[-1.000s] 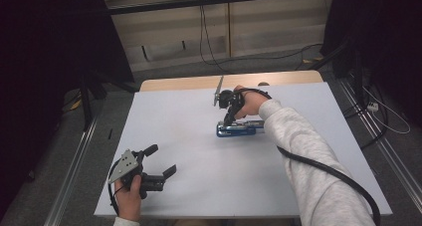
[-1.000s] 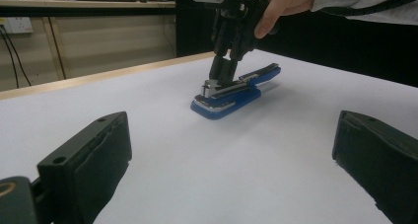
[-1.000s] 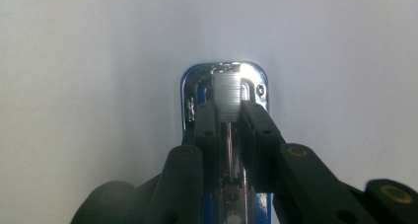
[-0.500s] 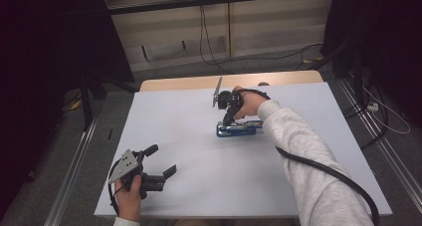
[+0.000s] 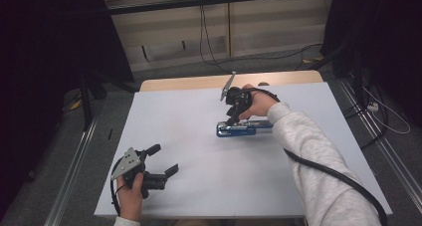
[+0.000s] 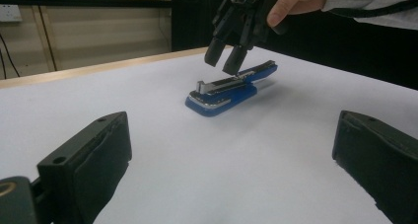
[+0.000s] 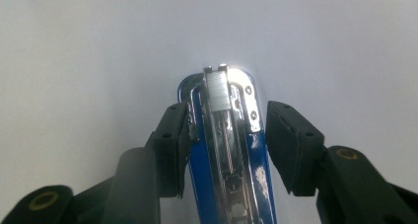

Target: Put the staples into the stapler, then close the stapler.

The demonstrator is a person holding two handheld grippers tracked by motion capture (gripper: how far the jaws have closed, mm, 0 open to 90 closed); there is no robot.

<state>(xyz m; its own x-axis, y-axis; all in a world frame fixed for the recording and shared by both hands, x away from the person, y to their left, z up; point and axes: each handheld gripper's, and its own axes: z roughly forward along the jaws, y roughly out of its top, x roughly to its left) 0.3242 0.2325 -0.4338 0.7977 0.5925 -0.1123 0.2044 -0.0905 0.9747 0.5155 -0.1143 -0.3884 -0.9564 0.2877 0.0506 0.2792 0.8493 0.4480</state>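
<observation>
A blue stapler (image 5: 244,129) lies flat on the white table top (image 5: 199,196), right of the middle, with its metal staple channel (image 7: 220,93) showing on top. My right gripper (image 5: 232,120) points down over the stapler's front end. Its jaws have just been opening and now straddle the stapler (image 7: 224,184) with a gap at the right pad (image 7: 288,145), so nothing is gripped. The left gripper view shows the right gripper (image 6: 226,61) poised just above the stapler (image 6: 231,88). My left gripper (image 5: 164,159) rests open at the near left, nothing between its jaws (image 6: 231,174).
The table's wooden far edge (image 5: 199,81) runs behind the stapler. A black cable (image 5: 338,178) trails from the right gripper along the grey sleeve. Metal rails (image 5: 74,166) and dark floor flank the table; cables lie on the floor beyond.
</observation>
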